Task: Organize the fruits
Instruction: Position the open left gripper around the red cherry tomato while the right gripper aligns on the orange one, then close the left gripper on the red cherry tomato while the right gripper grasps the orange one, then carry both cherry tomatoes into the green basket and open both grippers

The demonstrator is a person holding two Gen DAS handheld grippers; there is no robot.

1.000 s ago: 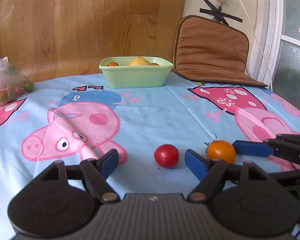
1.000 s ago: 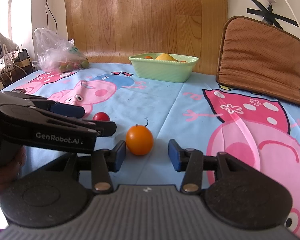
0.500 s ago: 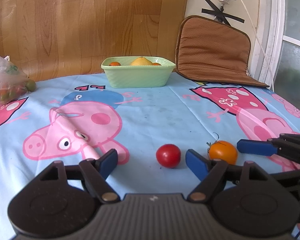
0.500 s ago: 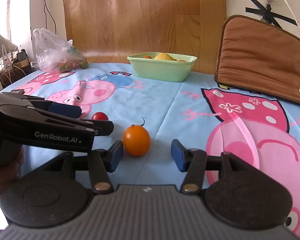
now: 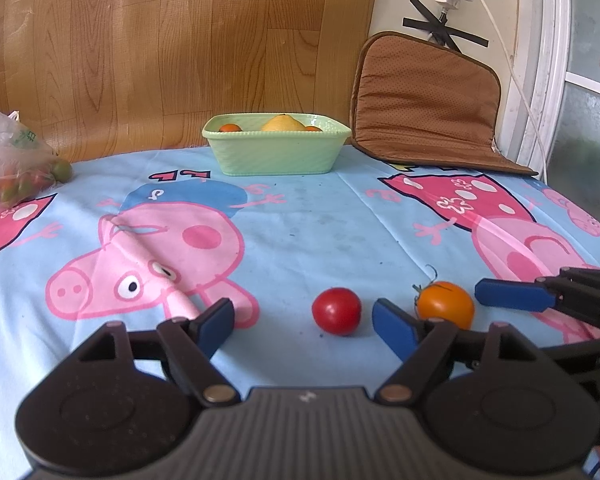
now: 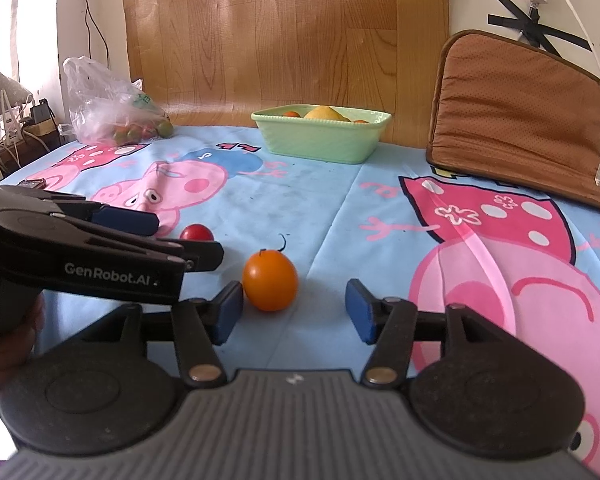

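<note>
A red tomato [image 5: 336, 311] lies on the cartoon-pig tablecloth, just ahead of my open left gripper [image 5: 306, 328], nearer its right finger. An orange tomato [image 5: 445, 304] with a stem lies to its right. In the right wrist view the orange tomato [image 6: 270, 280] sits just ahead of my open right gripper [image 6: 294, 310], close to its left finger, and the red tomato [image 6: 196, 233] shows behind the left gripper's body. A green bowl [image 5: 278, 152] holding a yellow fruit and small orange ones stands at the table's back; it also shows in the right wrist view [image 6: 320, 140].
A plastic bag of small fruits [image 6: 116, 112] lies at the back left. A brown cushion [image 6: 516, 116] leans on the wall at the back right. The left gripper's body [image 6: 80, 256] crosses the right wrist view's left side. Cables hang on the wall.
Both grippers have eased slightly back and apart from the tomatoes, staying open. The right gripper's fingers have opened a little wider. The tomatoes have not moved.
</note>
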